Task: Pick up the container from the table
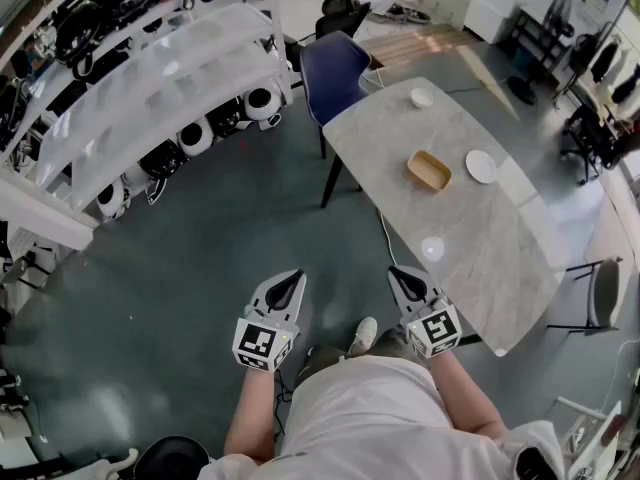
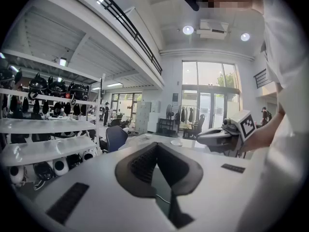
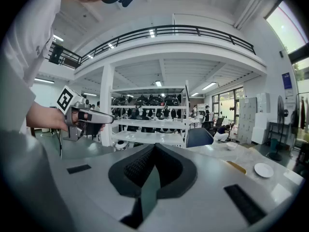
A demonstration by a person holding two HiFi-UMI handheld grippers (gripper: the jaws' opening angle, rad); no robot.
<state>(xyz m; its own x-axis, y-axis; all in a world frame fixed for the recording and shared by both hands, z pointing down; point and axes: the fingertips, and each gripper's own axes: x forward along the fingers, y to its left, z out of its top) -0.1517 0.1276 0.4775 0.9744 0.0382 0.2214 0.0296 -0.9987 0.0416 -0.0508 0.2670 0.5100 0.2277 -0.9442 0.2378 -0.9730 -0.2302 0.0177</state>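
The container (image 1: pixel 429 170) is a shallow tan tray lying in the middle of the pale marble table (image 1: pixel 500 268); the right gripper view shows only its edge (image 3: pixel 236 166). Both grippers hang over the floor in front of the person, well short of the table. My left gripper (image 1: pixel 291 280) (image 2: pixel 156 144) is shut, its tips touching, with nothing in it. My right gripper (image 1: pixel 402 272) (image 3: pixel 154 145) hangs near the table's near end, also shut and empty. Each gripper shows in the other's view: the right (image 2: pixel 217 137) and the left (image 3: pixel 89 116).
A white plate (image 1: pixel 481 166) lies right of the container, a small white bowl (image 1: pixel 422 97) beyond it, and a small round white thing (image 1: pixel 432 249) nearer me. A blue chair (image 1: pixel 335 68) stands at the table's far end. White shelves (image 1: pixel 170 78) with helmets fill the left.
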